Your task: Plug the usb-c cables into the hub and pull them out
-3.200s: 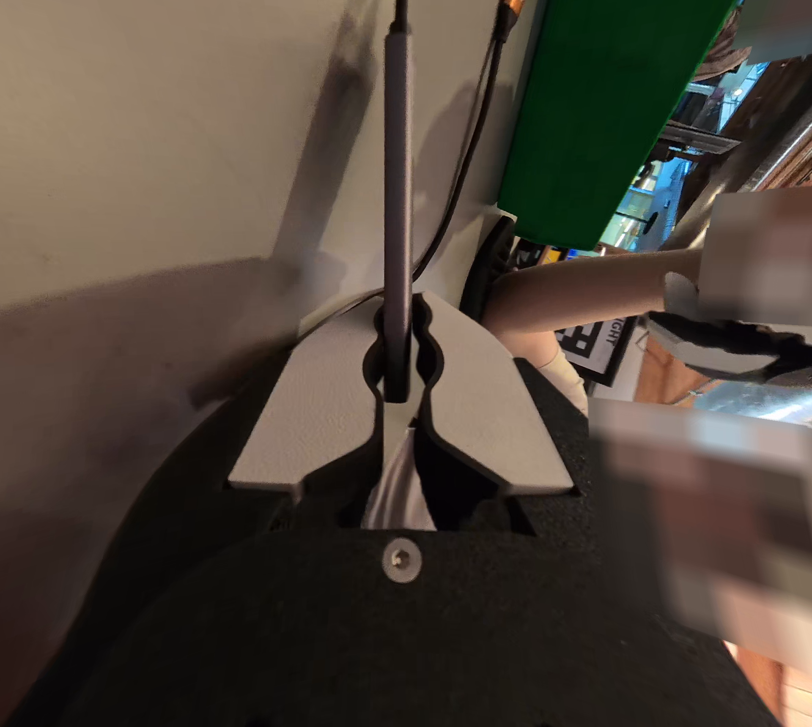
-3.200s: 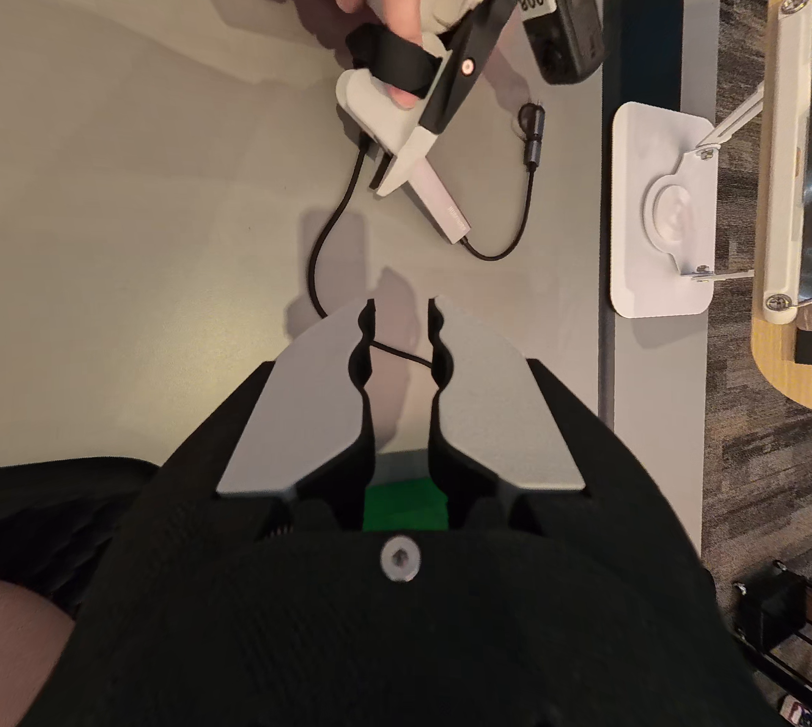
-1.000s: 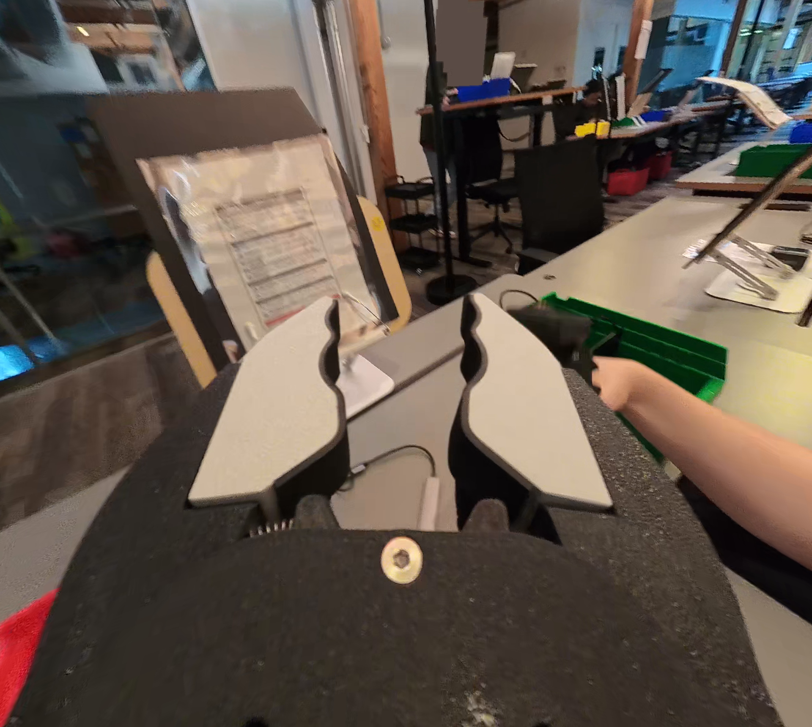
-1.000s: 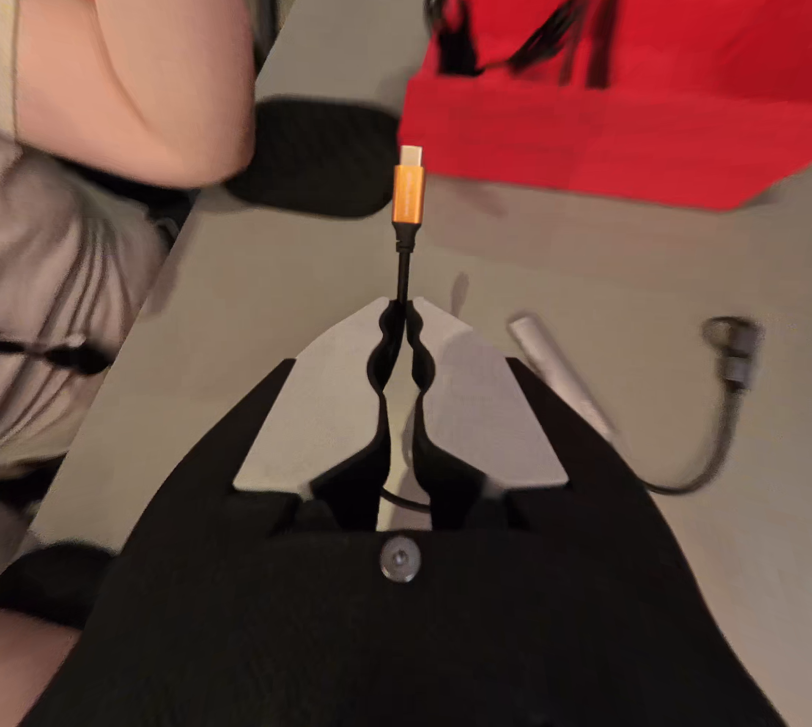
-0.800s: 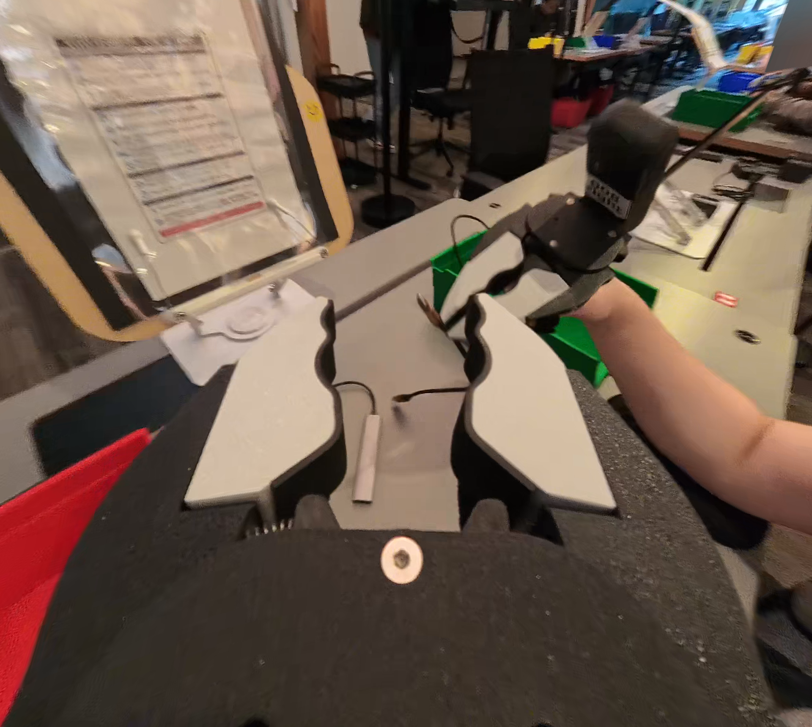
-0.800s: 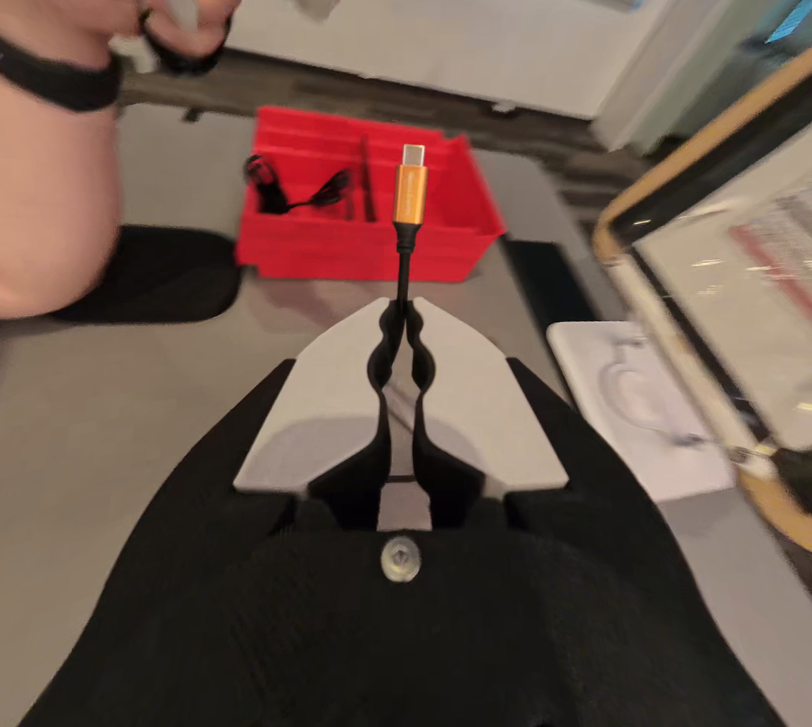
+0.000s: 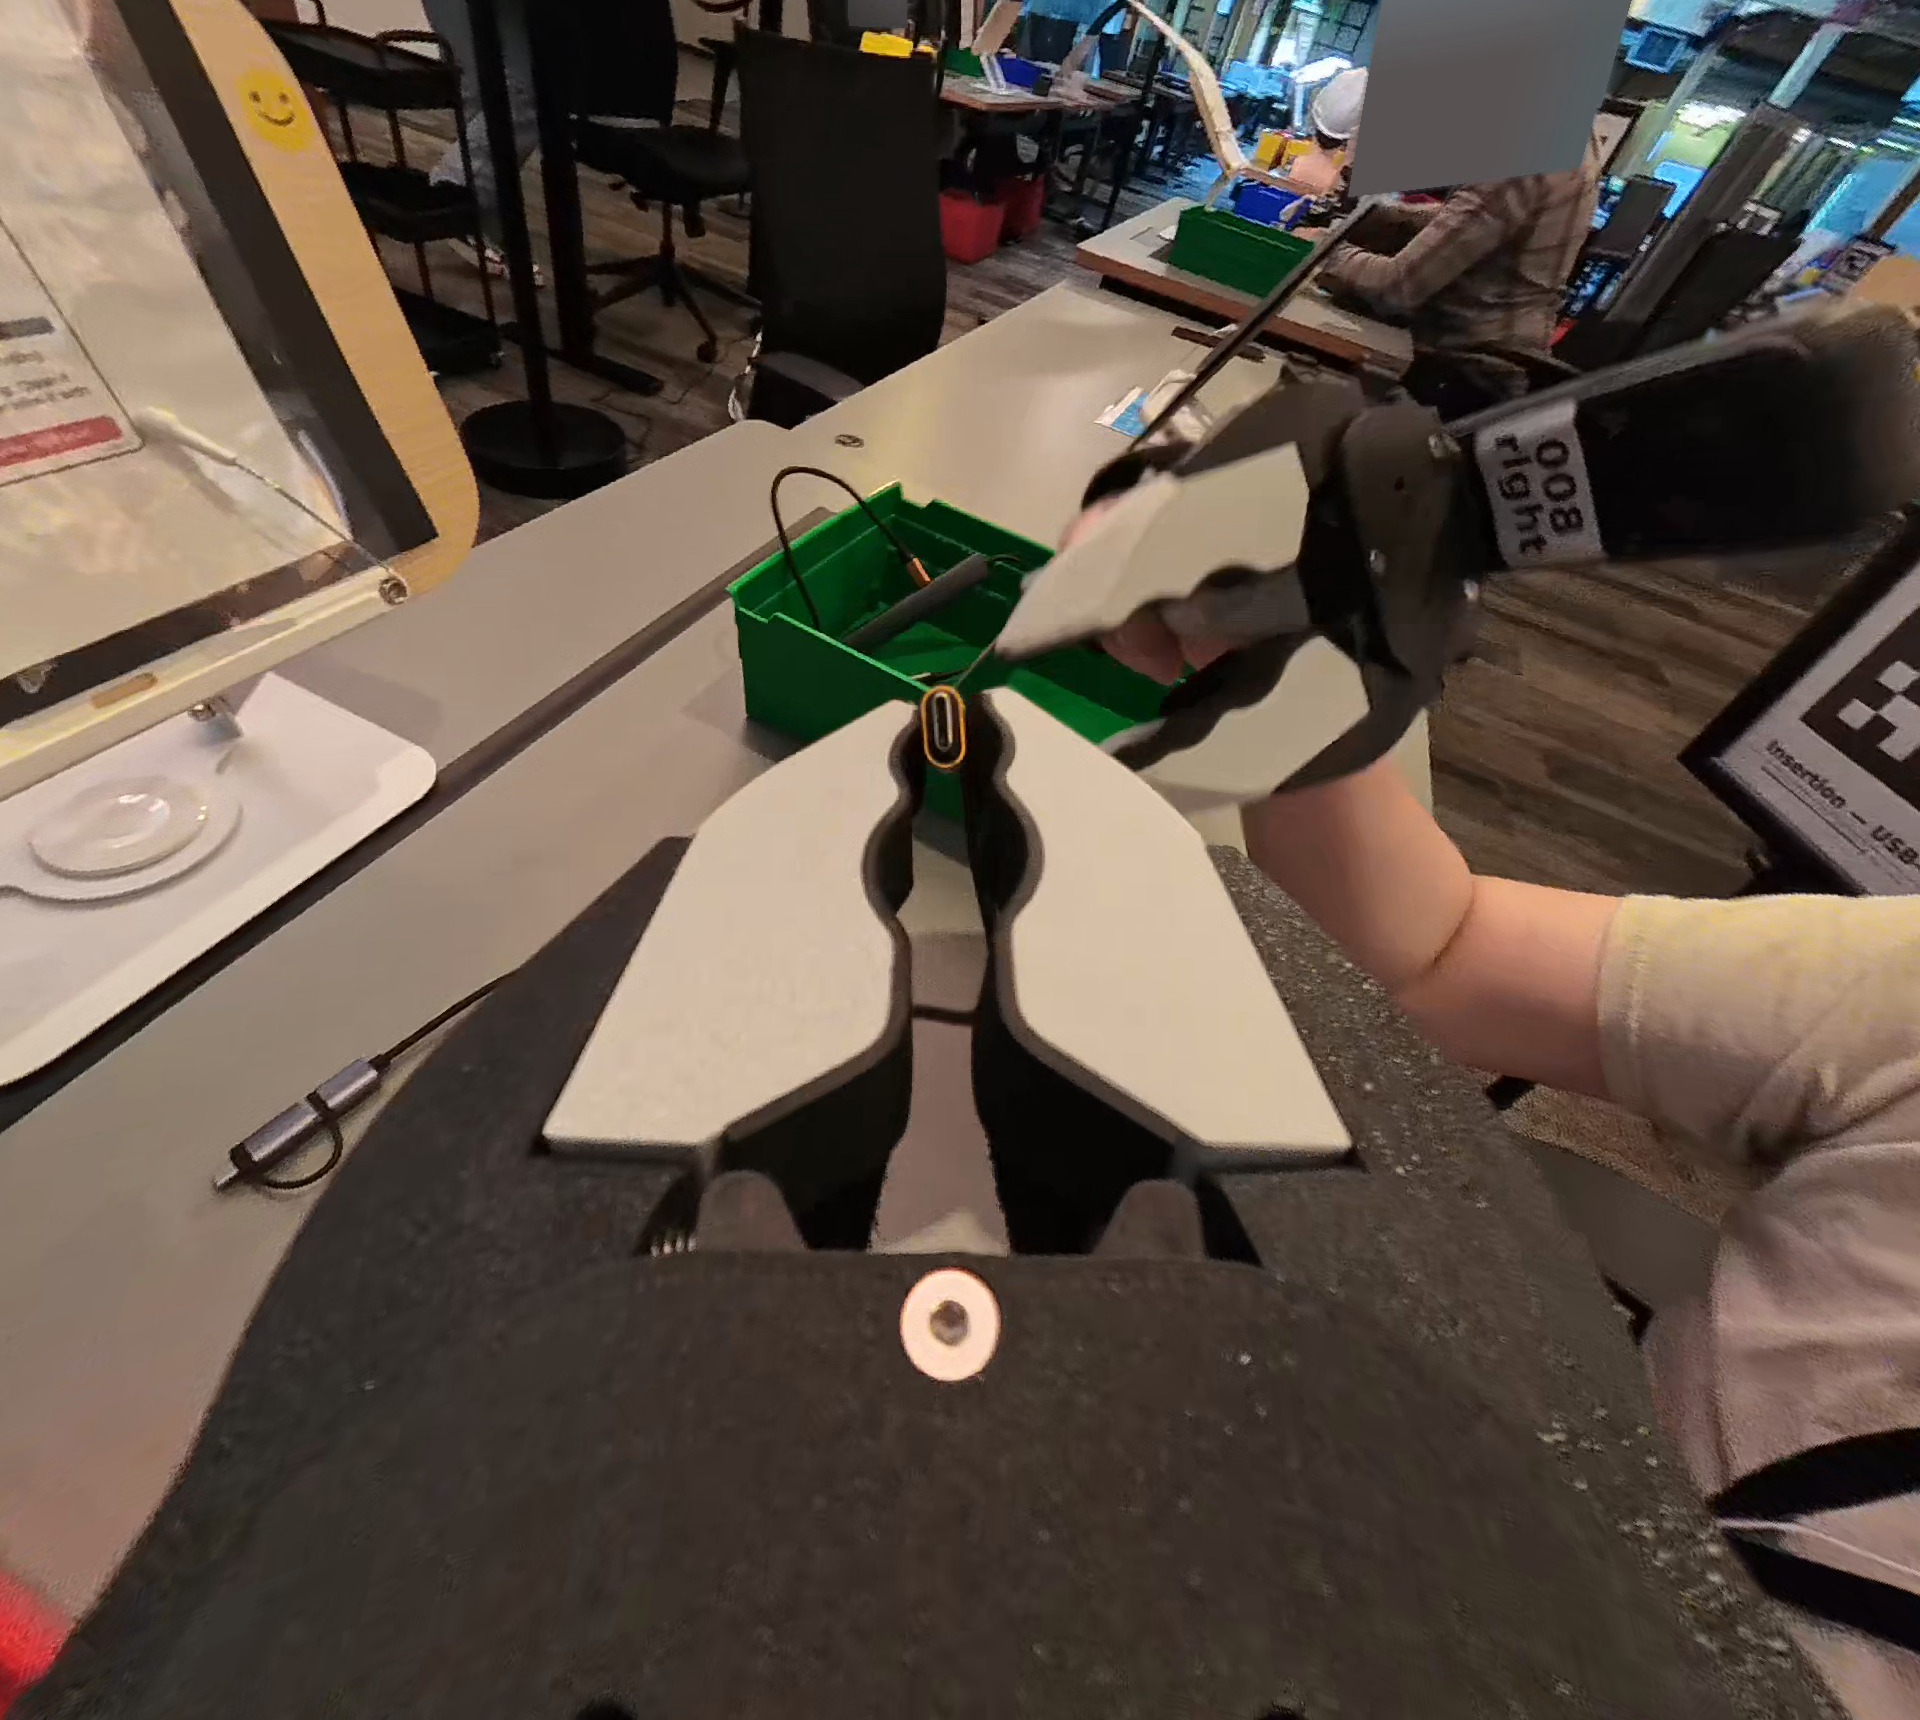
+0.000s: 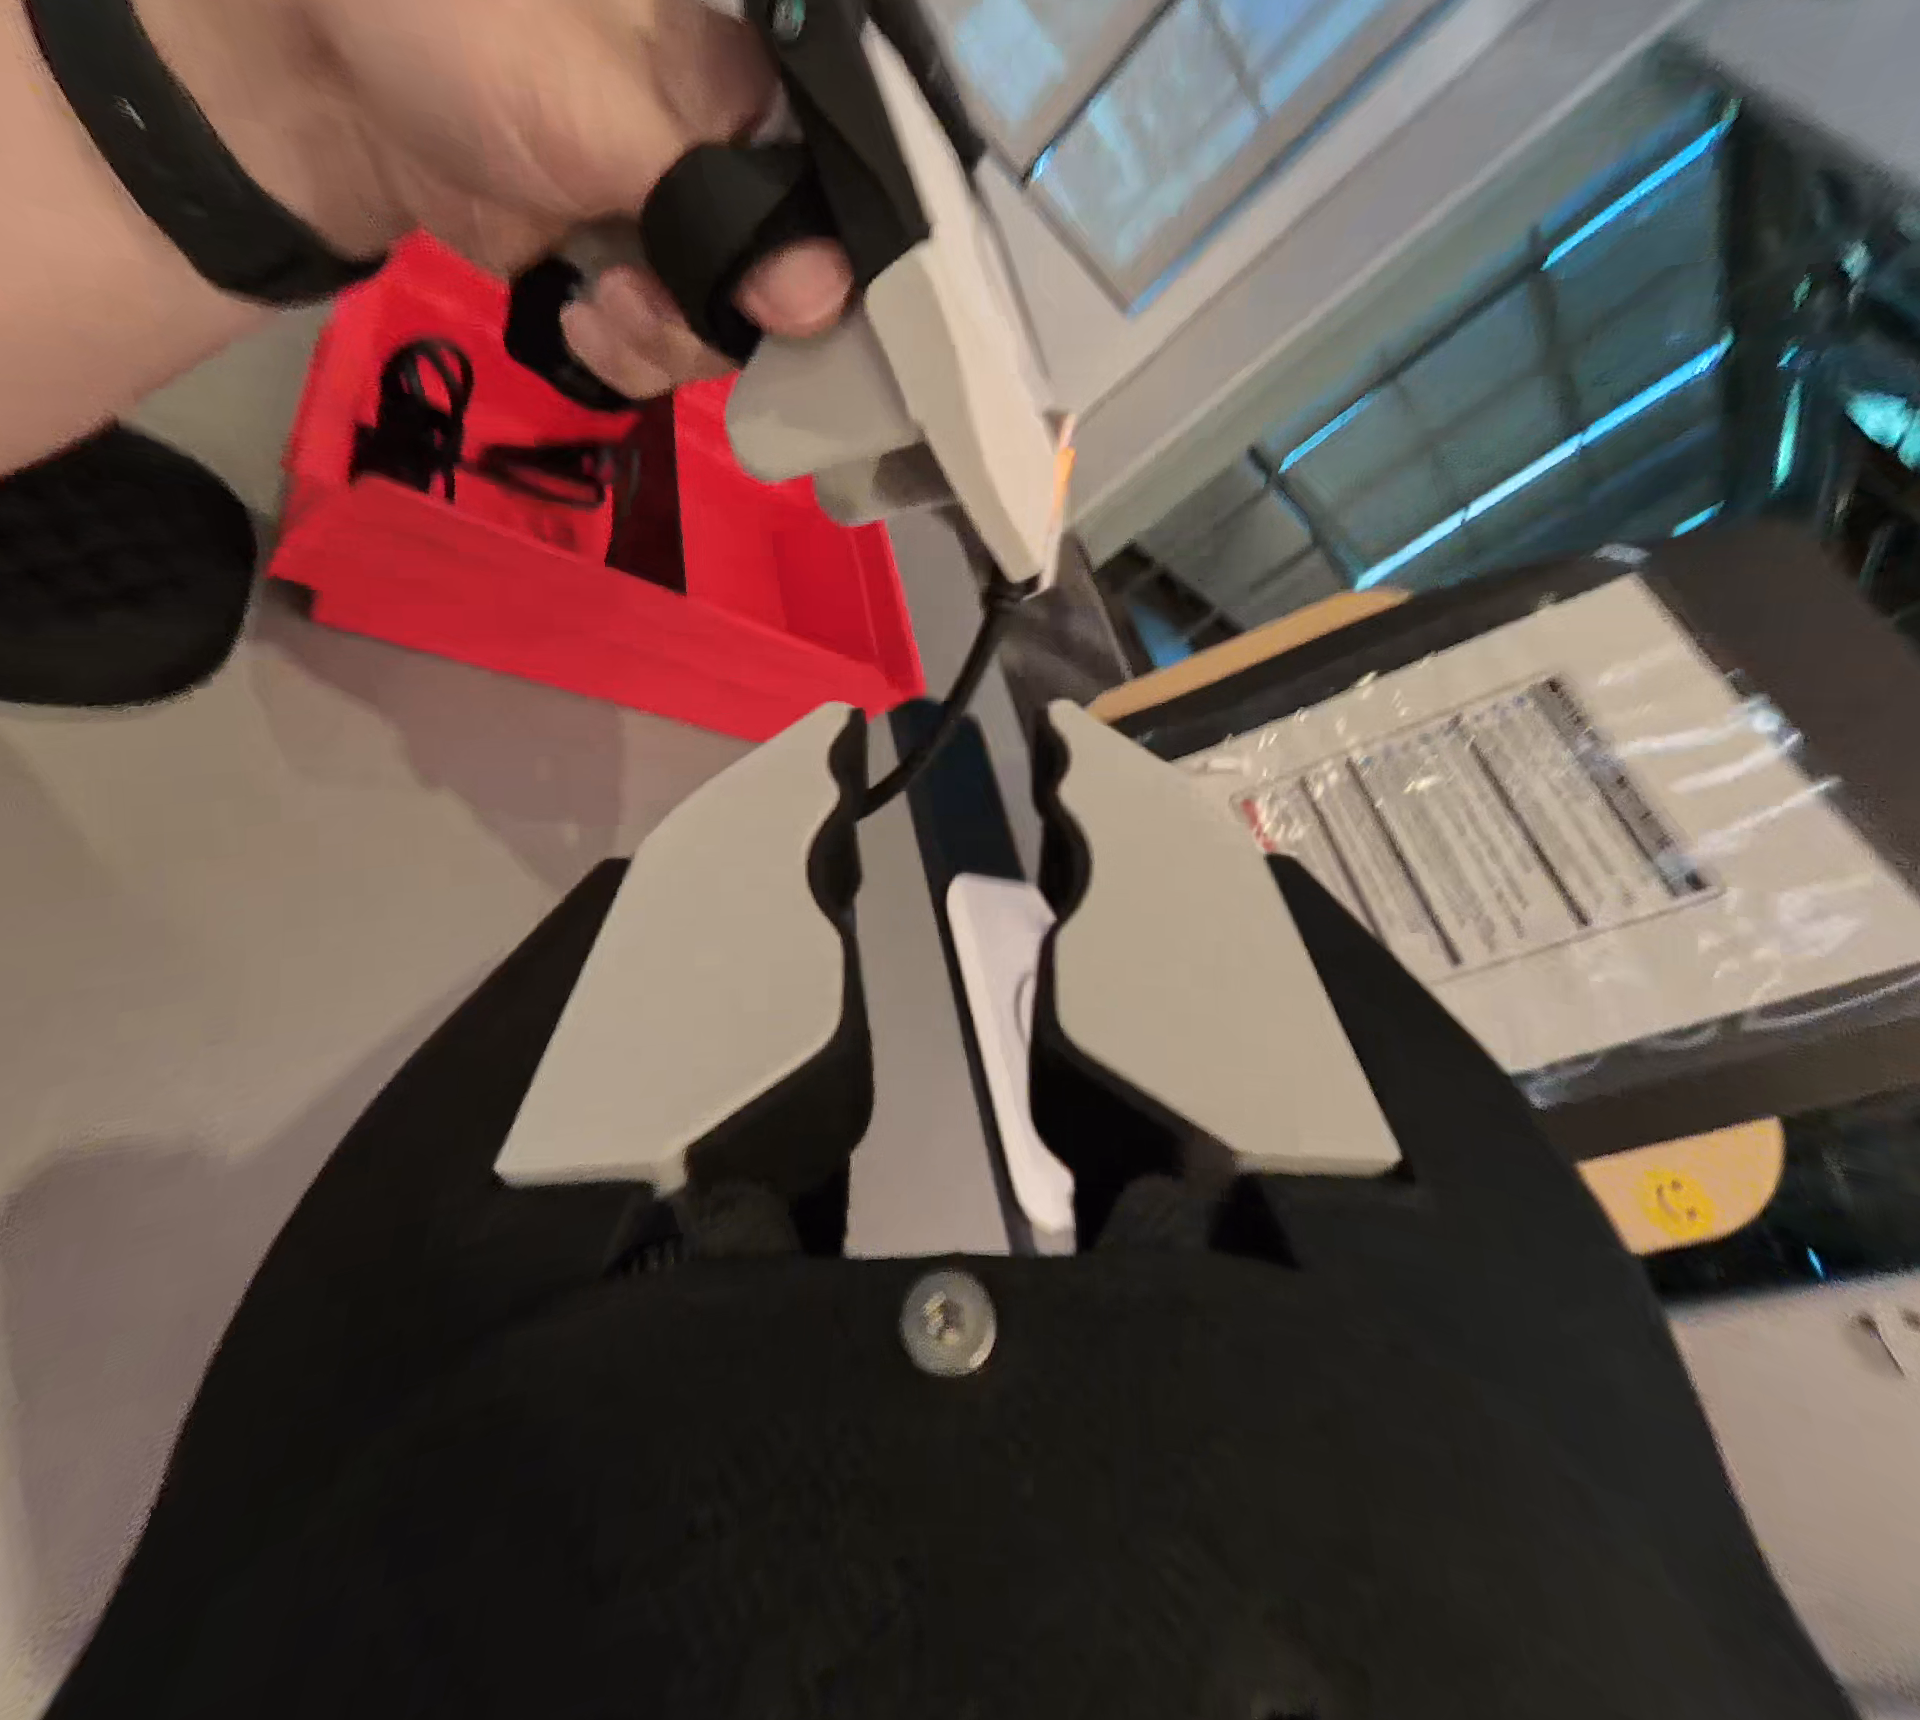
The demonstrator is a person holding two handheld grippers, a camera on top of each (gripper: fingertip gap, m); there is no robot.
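Left gripper [image 7: 943,740]: I have its jaws pinched on the orange usb-c plug [image 7: 943,728], whose open end faces my camera at the fingertips.
Right gripper [image 8: 951,735]: my jaws stand wide, nothing clamped; the black cable [image 8: 961,683] runs between the fingertips, against the left finger.
Hub: I can't make it out clearly; a grey adapter end [image 7: 301,1125] lies on the table [image 7: 582,610], left of my left jaws.
Green bin [image 7: 831,662]: just beyond the left fingertips.
Red bin [image 8: 623,569]: beyond and left of the right jaws.
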